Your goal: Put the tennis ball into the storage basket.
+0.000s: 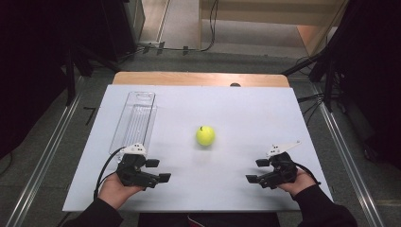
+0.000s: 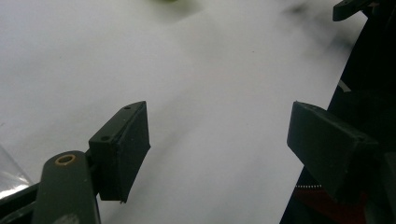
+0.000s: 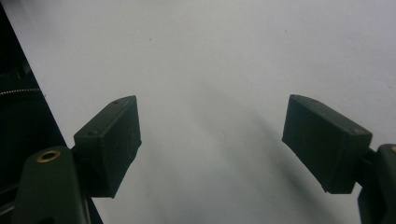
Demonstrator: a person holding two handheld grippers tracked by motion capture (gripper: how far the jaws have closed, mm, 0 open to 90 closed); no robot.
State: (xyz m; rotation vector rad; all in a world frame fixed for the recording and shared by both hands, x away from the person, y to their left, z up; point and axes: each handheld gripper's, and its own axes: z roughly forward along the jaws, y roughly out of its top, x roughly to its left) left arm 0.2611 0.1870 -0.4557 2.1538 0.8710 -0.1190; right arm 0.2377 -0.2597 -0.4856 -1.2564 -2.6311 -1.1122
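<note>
green apple (image 1: 205, 135), clear tray (image 1: 135, 120), high view

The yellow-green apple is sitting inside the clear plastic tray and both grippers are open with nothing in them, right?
Not quite. The apple sits on the bare white table, to the right of the clear plastic tray and apart from it, as the high view shows. The rest holds: the left gripper and right gripper are open, with nothing in them.
</note>
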